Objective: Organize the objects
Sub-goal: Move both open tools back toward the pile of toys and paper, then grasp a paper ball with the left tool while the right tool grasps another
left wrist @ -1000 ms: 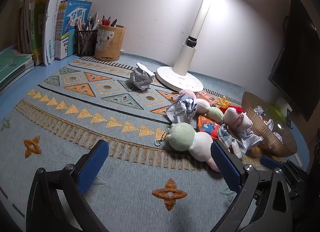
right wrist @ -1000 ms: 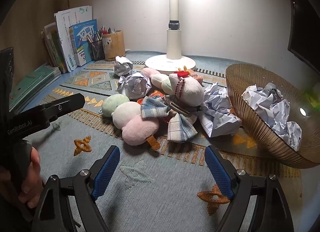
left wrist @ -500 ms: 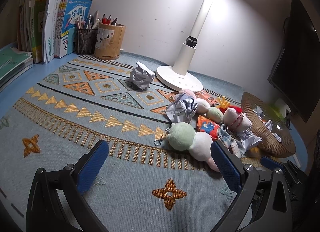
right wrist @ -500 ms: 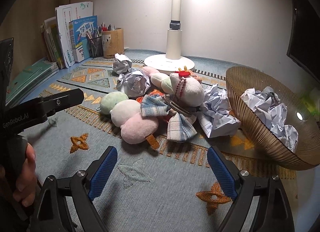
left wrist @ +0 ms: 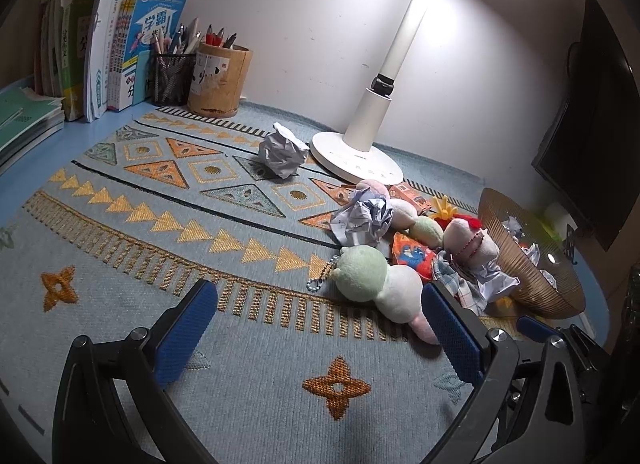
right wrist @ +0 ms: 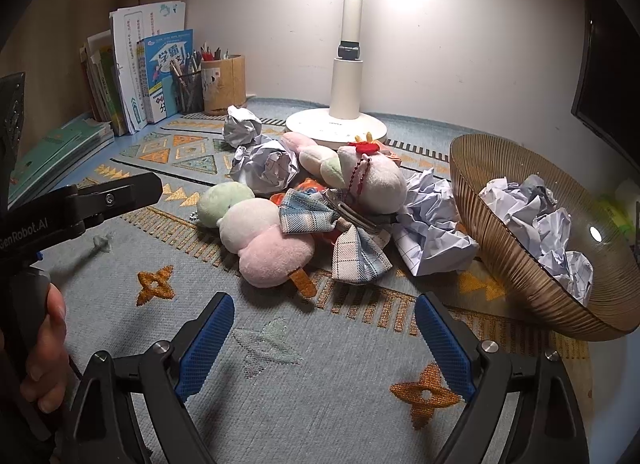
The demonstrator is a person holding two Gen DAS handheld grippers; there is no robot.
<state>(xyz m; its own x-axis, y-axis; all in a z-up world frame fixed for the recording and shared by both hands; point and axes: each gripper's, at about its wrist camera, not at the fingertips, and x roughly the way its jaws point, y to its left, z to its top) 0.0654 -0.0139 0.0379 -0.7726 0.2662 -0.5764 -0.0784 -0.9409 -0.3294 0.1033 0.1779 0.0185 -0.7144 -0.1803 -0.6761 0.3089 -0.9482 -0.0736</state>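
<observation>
- Left gripper (left wrist: 320,328): jaws spread wide, nothing held, low over the woven mat (left wrist: 120,248).
- Right gripper (right wrist: 320,334): same, wide and empty.
- Crumpled paper ball (right wrist: 434,223) lies on the mat against the ribbed amber bowl (right wrist: 516,260), which already holds paper wads.
- Judged light, springy, crushable; pinch across its bulk.
- Three-ball plush skewer (right wrist: 256,232) in the pile nearby: soft, squeeze the middle ball.

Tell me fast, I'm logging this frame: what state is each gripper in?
Left gripper: open, holding nothing, above the blue patterned woven mat.
Right gripper: open, holding nothing, above the same mat.
</observation>
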